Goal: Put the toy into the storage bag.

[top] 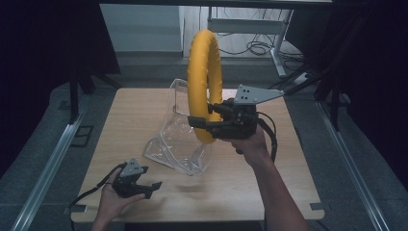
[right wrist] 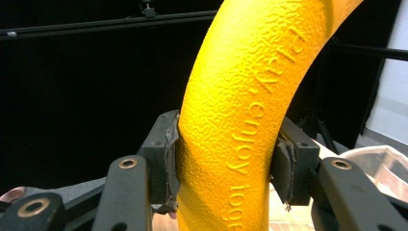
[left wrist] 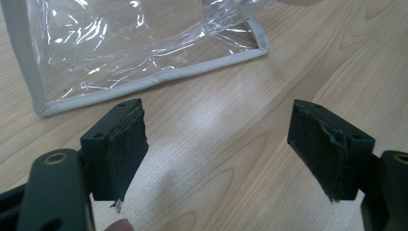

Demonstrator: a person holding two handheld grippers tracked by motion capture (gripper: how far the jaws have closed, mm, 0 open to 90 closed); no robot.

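We judge the work to be about midway: the yellow foam ring (top: 204, 84) is lifted clear of the wooden table (top: 134, 115) and held upright in the centre of the high view, above and just behind the clear plastic bag (top: 180, 139), which stands open in the middle of the tabletop. Whether the ring is on its way into the bag or out of it we cannot tell; either way, nothing is inside the bag now, as far as we can see through it.

Our right gripper (top: 211, 126) pinches the ring's lower arc, its jaws pressed into both flanks; the right gripper view shows the padded fingers (right wrist: 169, 159) biting into the ring (right wrist: 240, 120).

Our left gripper (top: 144, 187) rests low at the lower left of the high view, jaws spread wide with nothing between them, aimed at the bag's near corner (left wrist: 144, 53).

The ring is a thick tube with a pebbled, matte skin and raised lettering along its side. The bag is glossy, crinkled film edged with pale grey piping. The table has a pale wood grain with a soft sheen.
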